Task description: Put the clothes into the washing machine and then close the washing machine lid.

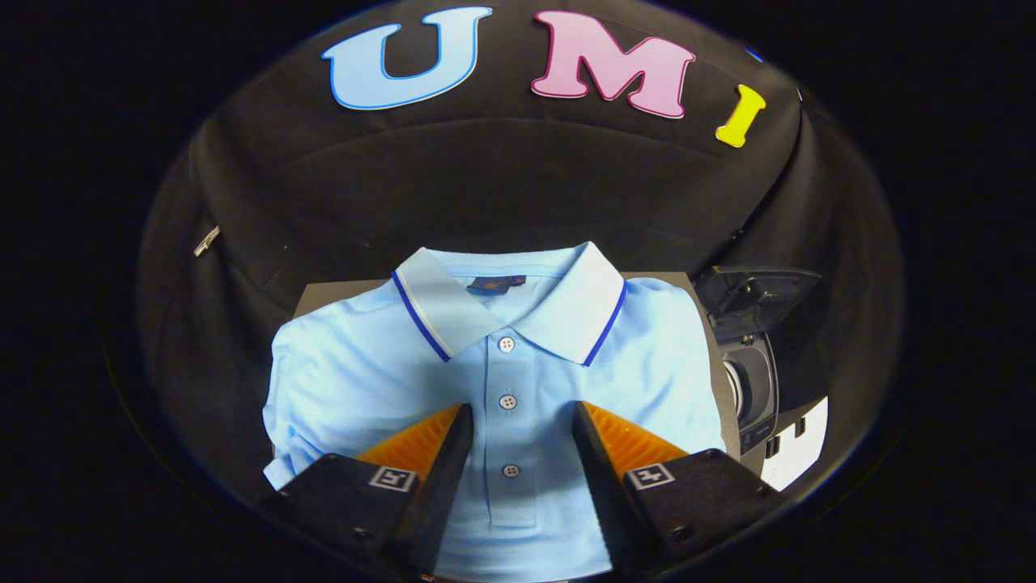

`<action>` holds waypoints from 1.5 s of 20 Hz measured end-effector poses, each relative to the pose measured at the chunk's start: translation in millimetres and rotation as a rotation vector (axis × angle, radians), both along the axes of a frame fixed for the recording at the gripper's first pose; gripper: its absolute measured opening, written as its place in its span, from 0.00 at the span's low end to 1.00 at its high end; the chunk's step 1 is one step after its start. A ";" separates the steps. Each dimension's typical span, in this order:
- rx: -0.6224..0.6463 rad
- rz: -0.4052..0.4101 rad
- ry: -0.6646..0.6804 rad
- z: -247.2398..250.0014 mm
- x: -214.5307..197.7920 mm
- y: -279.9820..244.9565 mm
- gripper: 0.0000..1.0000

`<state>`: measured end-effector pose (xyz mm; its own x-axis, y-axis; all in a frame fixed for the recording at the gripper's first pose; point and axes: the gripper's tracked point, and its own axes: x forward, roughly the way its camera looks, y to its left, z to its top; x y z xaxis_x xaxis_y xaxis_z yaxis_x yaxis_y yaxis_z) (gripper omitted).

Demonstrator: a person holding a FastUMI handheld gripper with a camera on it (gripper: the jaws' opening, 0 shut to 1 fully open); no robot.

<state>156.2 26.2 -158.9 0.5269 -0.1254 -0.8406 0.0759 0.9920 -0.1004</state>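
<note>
- One garment is in view: a light blue polo shirt [494,364], laid flat and face up on the bench [340,293], collar away from the gripper and button placket running between the fingers.
- The gripper [518,437] is held over the lower front of the shirt; its jaws are spread wide, with the placket and two of its buttons visible in the gap. Nothing is pinched, and whether the fingertips touch the cloth cannot be told.
- The washing machine [753,364] is seen to the right of the shirt, just past the bench edge (a small dark unit, partly cut off). Its lid [757,295] is raised, and the opening beneath it appears to be unobstructed.
- Progress is judged as near the start: the shirt has not been lifted, nothing is seen inside the machine, and the lid is not yet closed.
- Remaining steps, as judged from the task: the shirt is to be grasped, carried right to the opening, released inside, and the lid is then to be brought down.
- A caution is noted: the spread shirt looks wide compared with the opening, so bunching of the fabric is likely to be required.
</note>
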 end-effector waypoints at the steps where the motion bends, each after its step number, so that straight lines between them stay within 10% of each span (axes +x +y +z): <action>1: 0.004 -0.003 0.003 -1.6 -0.1 0.9 0.74; 3: 0.004 -0.013 0.009 -2.0 0.5 -1.0 0.74; 6: -0.029 0.013 -0.001 1.4 3.6 -2.3 0.35; 11: -0.017 -0.004 -0.018 -2.7 3.7 -6.7 0.12; 30: 0.014 0.054 -0.247 71.9 -7.3 -34.1 0.05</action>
<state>148.9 -7.9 -87.0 0.7222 -0.0804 -0.6870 0.0432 0.9965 -0.0712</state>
